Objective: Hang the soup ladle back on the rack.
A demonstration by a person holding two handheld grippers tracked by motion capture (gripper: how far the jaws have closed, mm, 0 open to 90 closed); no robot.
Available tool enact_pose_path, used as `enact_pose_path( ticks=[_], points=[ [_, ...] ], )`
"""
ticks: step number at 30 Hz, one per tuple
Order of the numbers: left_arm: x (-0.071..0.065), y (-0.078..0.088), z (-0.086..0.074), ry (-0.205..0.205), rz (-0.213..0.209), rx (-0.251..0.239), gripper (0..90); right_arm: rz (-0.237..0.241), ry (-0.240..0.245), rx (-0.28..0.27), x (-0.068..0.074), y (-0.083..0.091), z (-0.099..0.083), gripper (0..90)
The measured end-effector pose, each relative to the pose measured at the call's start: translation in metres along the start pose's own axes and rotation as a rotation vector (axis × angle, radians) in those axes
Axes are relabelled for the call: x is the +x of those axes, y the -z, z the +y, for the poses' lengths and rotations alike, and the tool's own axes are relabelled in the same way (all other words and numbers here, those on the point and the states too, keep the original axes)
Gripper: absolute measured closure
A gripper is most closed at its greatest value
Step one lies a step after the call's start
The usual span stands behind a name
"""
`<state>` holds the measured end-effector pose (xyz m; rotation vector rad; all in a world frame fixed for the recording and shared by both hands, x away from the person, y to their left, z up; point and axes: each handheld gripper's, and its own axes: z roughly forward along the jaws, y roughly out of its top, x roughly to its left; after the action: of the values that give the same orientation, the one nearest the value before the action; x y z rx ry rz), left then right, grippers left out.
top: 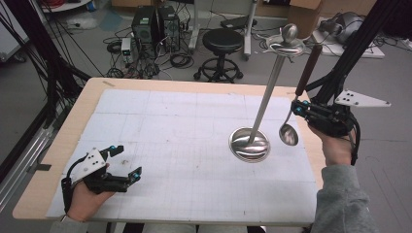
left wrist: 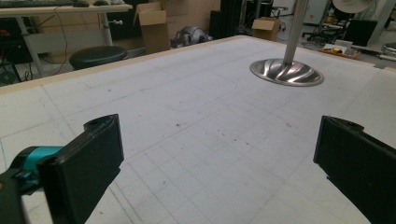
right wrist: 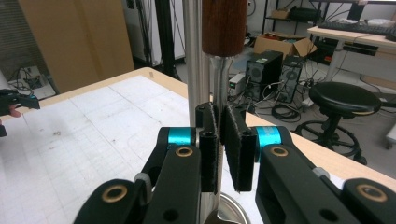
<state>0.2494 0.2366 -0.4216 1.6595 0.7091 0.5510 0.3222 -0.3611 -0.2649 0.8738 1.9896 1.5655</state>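
Currently, the ladle [top: 291, 127] is pinched by the right gripper [top: 297, 108] beside the stand [top: 250, 144]; hanging is required next. The left gripper [top: 127, 165] is spread, empty.

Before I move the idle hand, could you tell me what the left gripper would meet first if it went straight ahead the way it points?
Probably nothing soon: the left gripper points along bare table; the stand's round base sits right of that line.

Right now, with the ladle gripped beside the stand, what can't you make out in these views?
- Ladle bowl contents: high view, too small.
- Grip point on the ladle's stem: right gripper view, hidden between the right gripper pads.
- Stand top and hooks: left gripper view, pole cut off by the top edge.
- Left gripper wrist: high view, cut by the bottom edge.
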Motion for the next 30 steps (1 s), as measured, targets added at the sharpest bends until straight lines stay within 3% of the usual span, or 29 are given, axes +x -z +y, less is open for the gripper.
enact_pose_path(
  ticks=[30],
  points=[
    [0.0001,-0.0001,-0.0001,-0.001,0.000,0.002,2.0,-0.015,0.046,0.023,0.0060,0.0000,0.0020,84.7]
  ],
)
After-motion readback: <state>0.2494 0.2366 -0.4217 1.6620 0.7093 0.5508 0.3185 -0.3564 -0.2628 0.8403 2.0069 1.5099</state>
